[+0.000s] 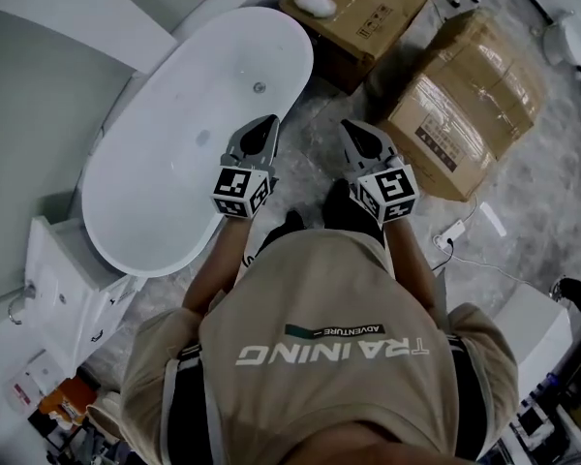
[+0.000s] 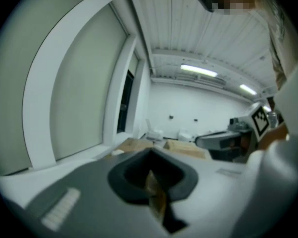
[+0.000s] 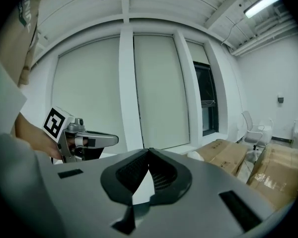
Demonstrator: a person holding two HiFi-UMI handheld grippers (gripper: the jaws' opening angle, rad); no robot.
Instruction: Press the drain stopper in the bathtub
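Drain stopper (image 1: pixel 202 137) untouched, left gripper (image 1: pixel 268 122), right gripper (image 1: pixel 350 127) level, jaws together

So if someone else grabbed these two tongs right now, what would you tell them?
Left tongs: shut, empty, held above the near rim of the bathtub.
Right tongs: shut, empty, above the floor beside the tub.
Drain stopper: the small metal disc inside the tub looks like it; nothing touches it.
Done: nothing yet.
Left to do: lower one pair of tongs into the tub and press the stopper.
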